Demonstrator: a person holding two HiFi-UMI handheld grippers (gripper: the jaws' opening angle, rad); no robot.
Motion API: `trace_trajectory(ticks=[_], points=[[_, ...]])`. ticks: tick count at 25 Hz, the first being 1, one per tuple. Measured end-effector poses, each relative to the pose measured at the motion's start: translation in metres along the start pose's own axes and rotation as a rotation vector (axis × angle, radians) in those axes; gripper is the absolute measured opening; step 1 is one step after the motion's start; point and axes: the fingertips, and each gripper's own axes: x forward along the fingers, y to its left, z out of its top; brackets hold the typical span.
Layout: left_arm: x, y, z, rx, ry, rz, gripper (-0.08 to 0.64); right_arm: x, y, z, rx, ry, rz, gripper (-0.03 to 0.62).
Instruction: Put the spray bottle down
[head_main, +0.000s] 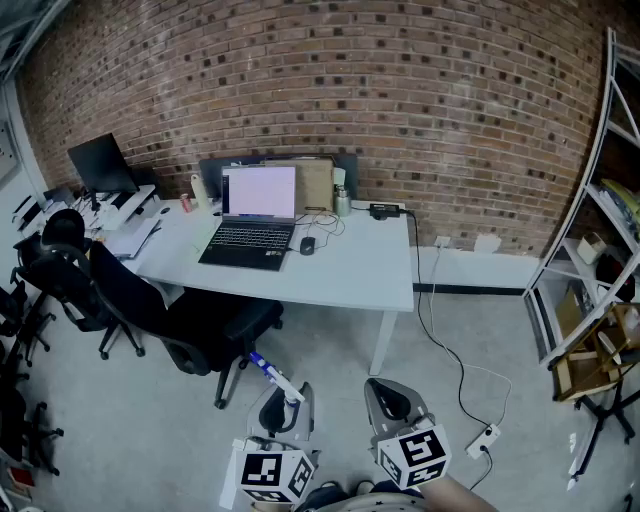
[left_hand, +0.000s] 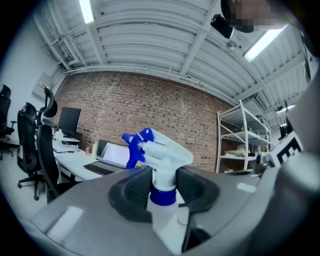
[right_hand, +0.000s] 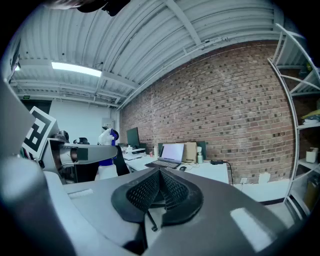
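The spray bottle (left_hand: 161, 151) is white with a blue trigger and a blue collar. Its neck sits between the pads of my left gripper (left_hand: 163, 188), which is shut on it and holds it upright in the air. In the head view the spray bottle (head_main: 272, 373) pokes out ahead of the left gripper (head_main: 285, 402), low in the picture, above the grey floor in front of the desk. My right gripper (head_main: 392, 396) hovers just to its right. In the right gripper view its pads (right_hand: 172, 192) meet with nothing between them, and the spray bottle (right_hand: 106, 138) shows at the left.
A white desk (head_main: 350, 272) stands ahead against the brick wall, with an open laptop (head_main: 255, 222), a mouse and small items on it. A black office chair (head_main: 185, 322) stands at the desk's near left. Metal shelving (head_main: 592, 250) is at the right. A cable and power strip (head_main: 484, 438) lie on the floor.
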Motion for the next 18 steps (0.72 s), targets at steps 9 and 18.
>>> trace_trajectory(ticks=[9,18], points=[[0.015,-0.032,-0.008,-0.01,-0.01,-0.002,0.137,-0.016,-0.034,-0.004,-0.01,-0.02,0.006,-0.002],[0.079,-0.058,-0.013,-0.012,0.003,-0.084,0.137,-0.001,-0.084,-0.008,-0.003,-0.012,-0.046,-0.002]])
